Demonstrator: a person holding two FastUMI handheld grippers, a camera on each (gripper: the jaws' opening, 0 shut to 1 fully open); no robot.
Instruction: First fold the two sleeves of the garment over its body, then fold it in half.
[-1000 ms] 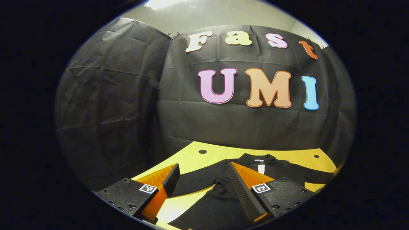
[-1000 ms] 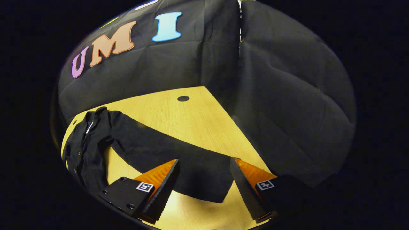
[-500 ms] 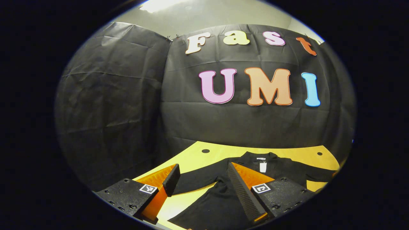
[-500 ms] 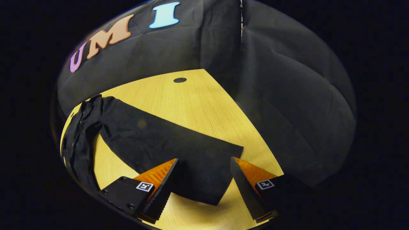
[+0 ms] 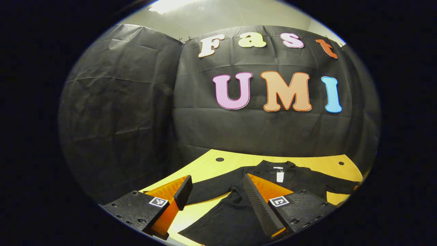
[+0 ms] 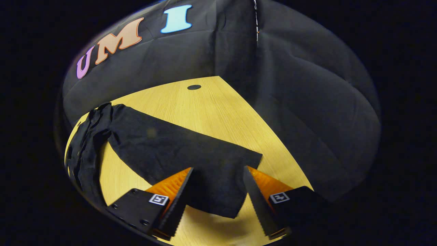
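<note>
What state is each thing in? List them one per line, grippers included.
Garment: spread flat on the table, unfolded.
Right sleeve: stretched out sideways, not yet folded over the body.
Hang tag: lying at the collar.
Table: bare wood around the garment.
Left gripper: open, fingers above the garment.
Right gripper: open, fingers straddling the sleeve's cuff.

Black cloth walls [image 5: 119, 112] enclose a pale wooden table [image 6: 208, 112] — a bright ceiling light [image 5: 167, 4] overhead.

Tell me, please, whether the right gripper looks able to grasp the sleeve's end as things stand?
Probably yes: the right gripper is open, the sleeve end lies flat between its fingers, nothing blocking.
</note>
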